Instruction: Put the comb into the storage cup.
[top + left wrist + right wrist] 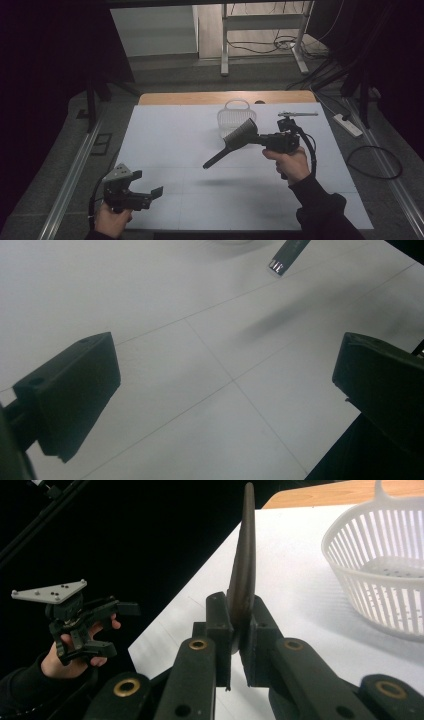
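Table [165, 150]: white surface. White slotted basket [235, 117] stood near far edge, centre; looked empty. Right gripper [261, 138] held dark brush [235, 140] in the air just before the basket, jaws clamped on its thin edge; narrow hold, brush might pivot or slip. Left gripper [150, 195] near front-left corner, jaws apart, holding nothing.

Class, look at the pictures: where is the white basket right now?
In the high view the white basket stands at the table's far edge, right of centre, just behind the dark spatula held by the right gripper.
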Demonstrator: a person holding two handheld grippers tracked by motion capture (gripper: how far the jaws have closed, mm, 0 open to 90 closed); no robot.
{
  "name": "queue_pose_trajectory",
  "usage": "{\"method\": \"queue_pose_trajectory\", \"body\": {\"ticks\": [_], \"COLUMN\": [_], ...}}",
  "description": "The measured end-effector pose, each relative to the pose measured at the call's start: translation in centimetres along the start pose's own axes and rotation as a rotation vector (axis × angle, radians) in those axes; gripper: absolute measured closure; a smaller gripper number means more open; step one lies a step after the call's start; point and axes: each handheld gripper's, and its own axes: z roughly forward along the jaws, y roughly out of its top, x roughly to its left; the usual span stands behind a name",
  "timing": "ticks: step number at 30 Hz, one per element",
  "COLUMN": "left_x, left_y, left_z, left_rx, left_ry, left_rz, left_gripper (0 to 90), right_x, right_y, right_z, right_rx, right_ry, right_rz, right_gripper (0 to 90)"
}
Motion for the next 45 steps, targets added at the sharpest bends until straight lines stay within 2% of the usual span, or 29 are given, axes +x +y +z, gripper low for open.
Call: {"method": "queue_pose_trajectory", "body": {"ticks": [23,36,45], "left_x": [0.2,0.0,-0.2], "left_y": [-1.4,-2.0,-2.3], "left_z": [-1.7,-2.3,-2.5], "left_rx": [0.001,0.016,0.028], "left_ry": [0.033,0.055,0.068], "left_rz": [-0.012,-0.003,0.007], "left_gripper": [0.0,0.0,0.0], "right_x": [-1.0,-1.5,-1.9], "right_y": [1.5,3.2,4.5], "right_z": [-1.4,-1.5,-1.9], "right_rx": [-0.082,-0.123,-0.152], "right_ry": [-0.033,-0.051,-0.093], "right_rz": [0.014,0.018,0.017], "right_gripper": [83.5,83.5,83.5]}}
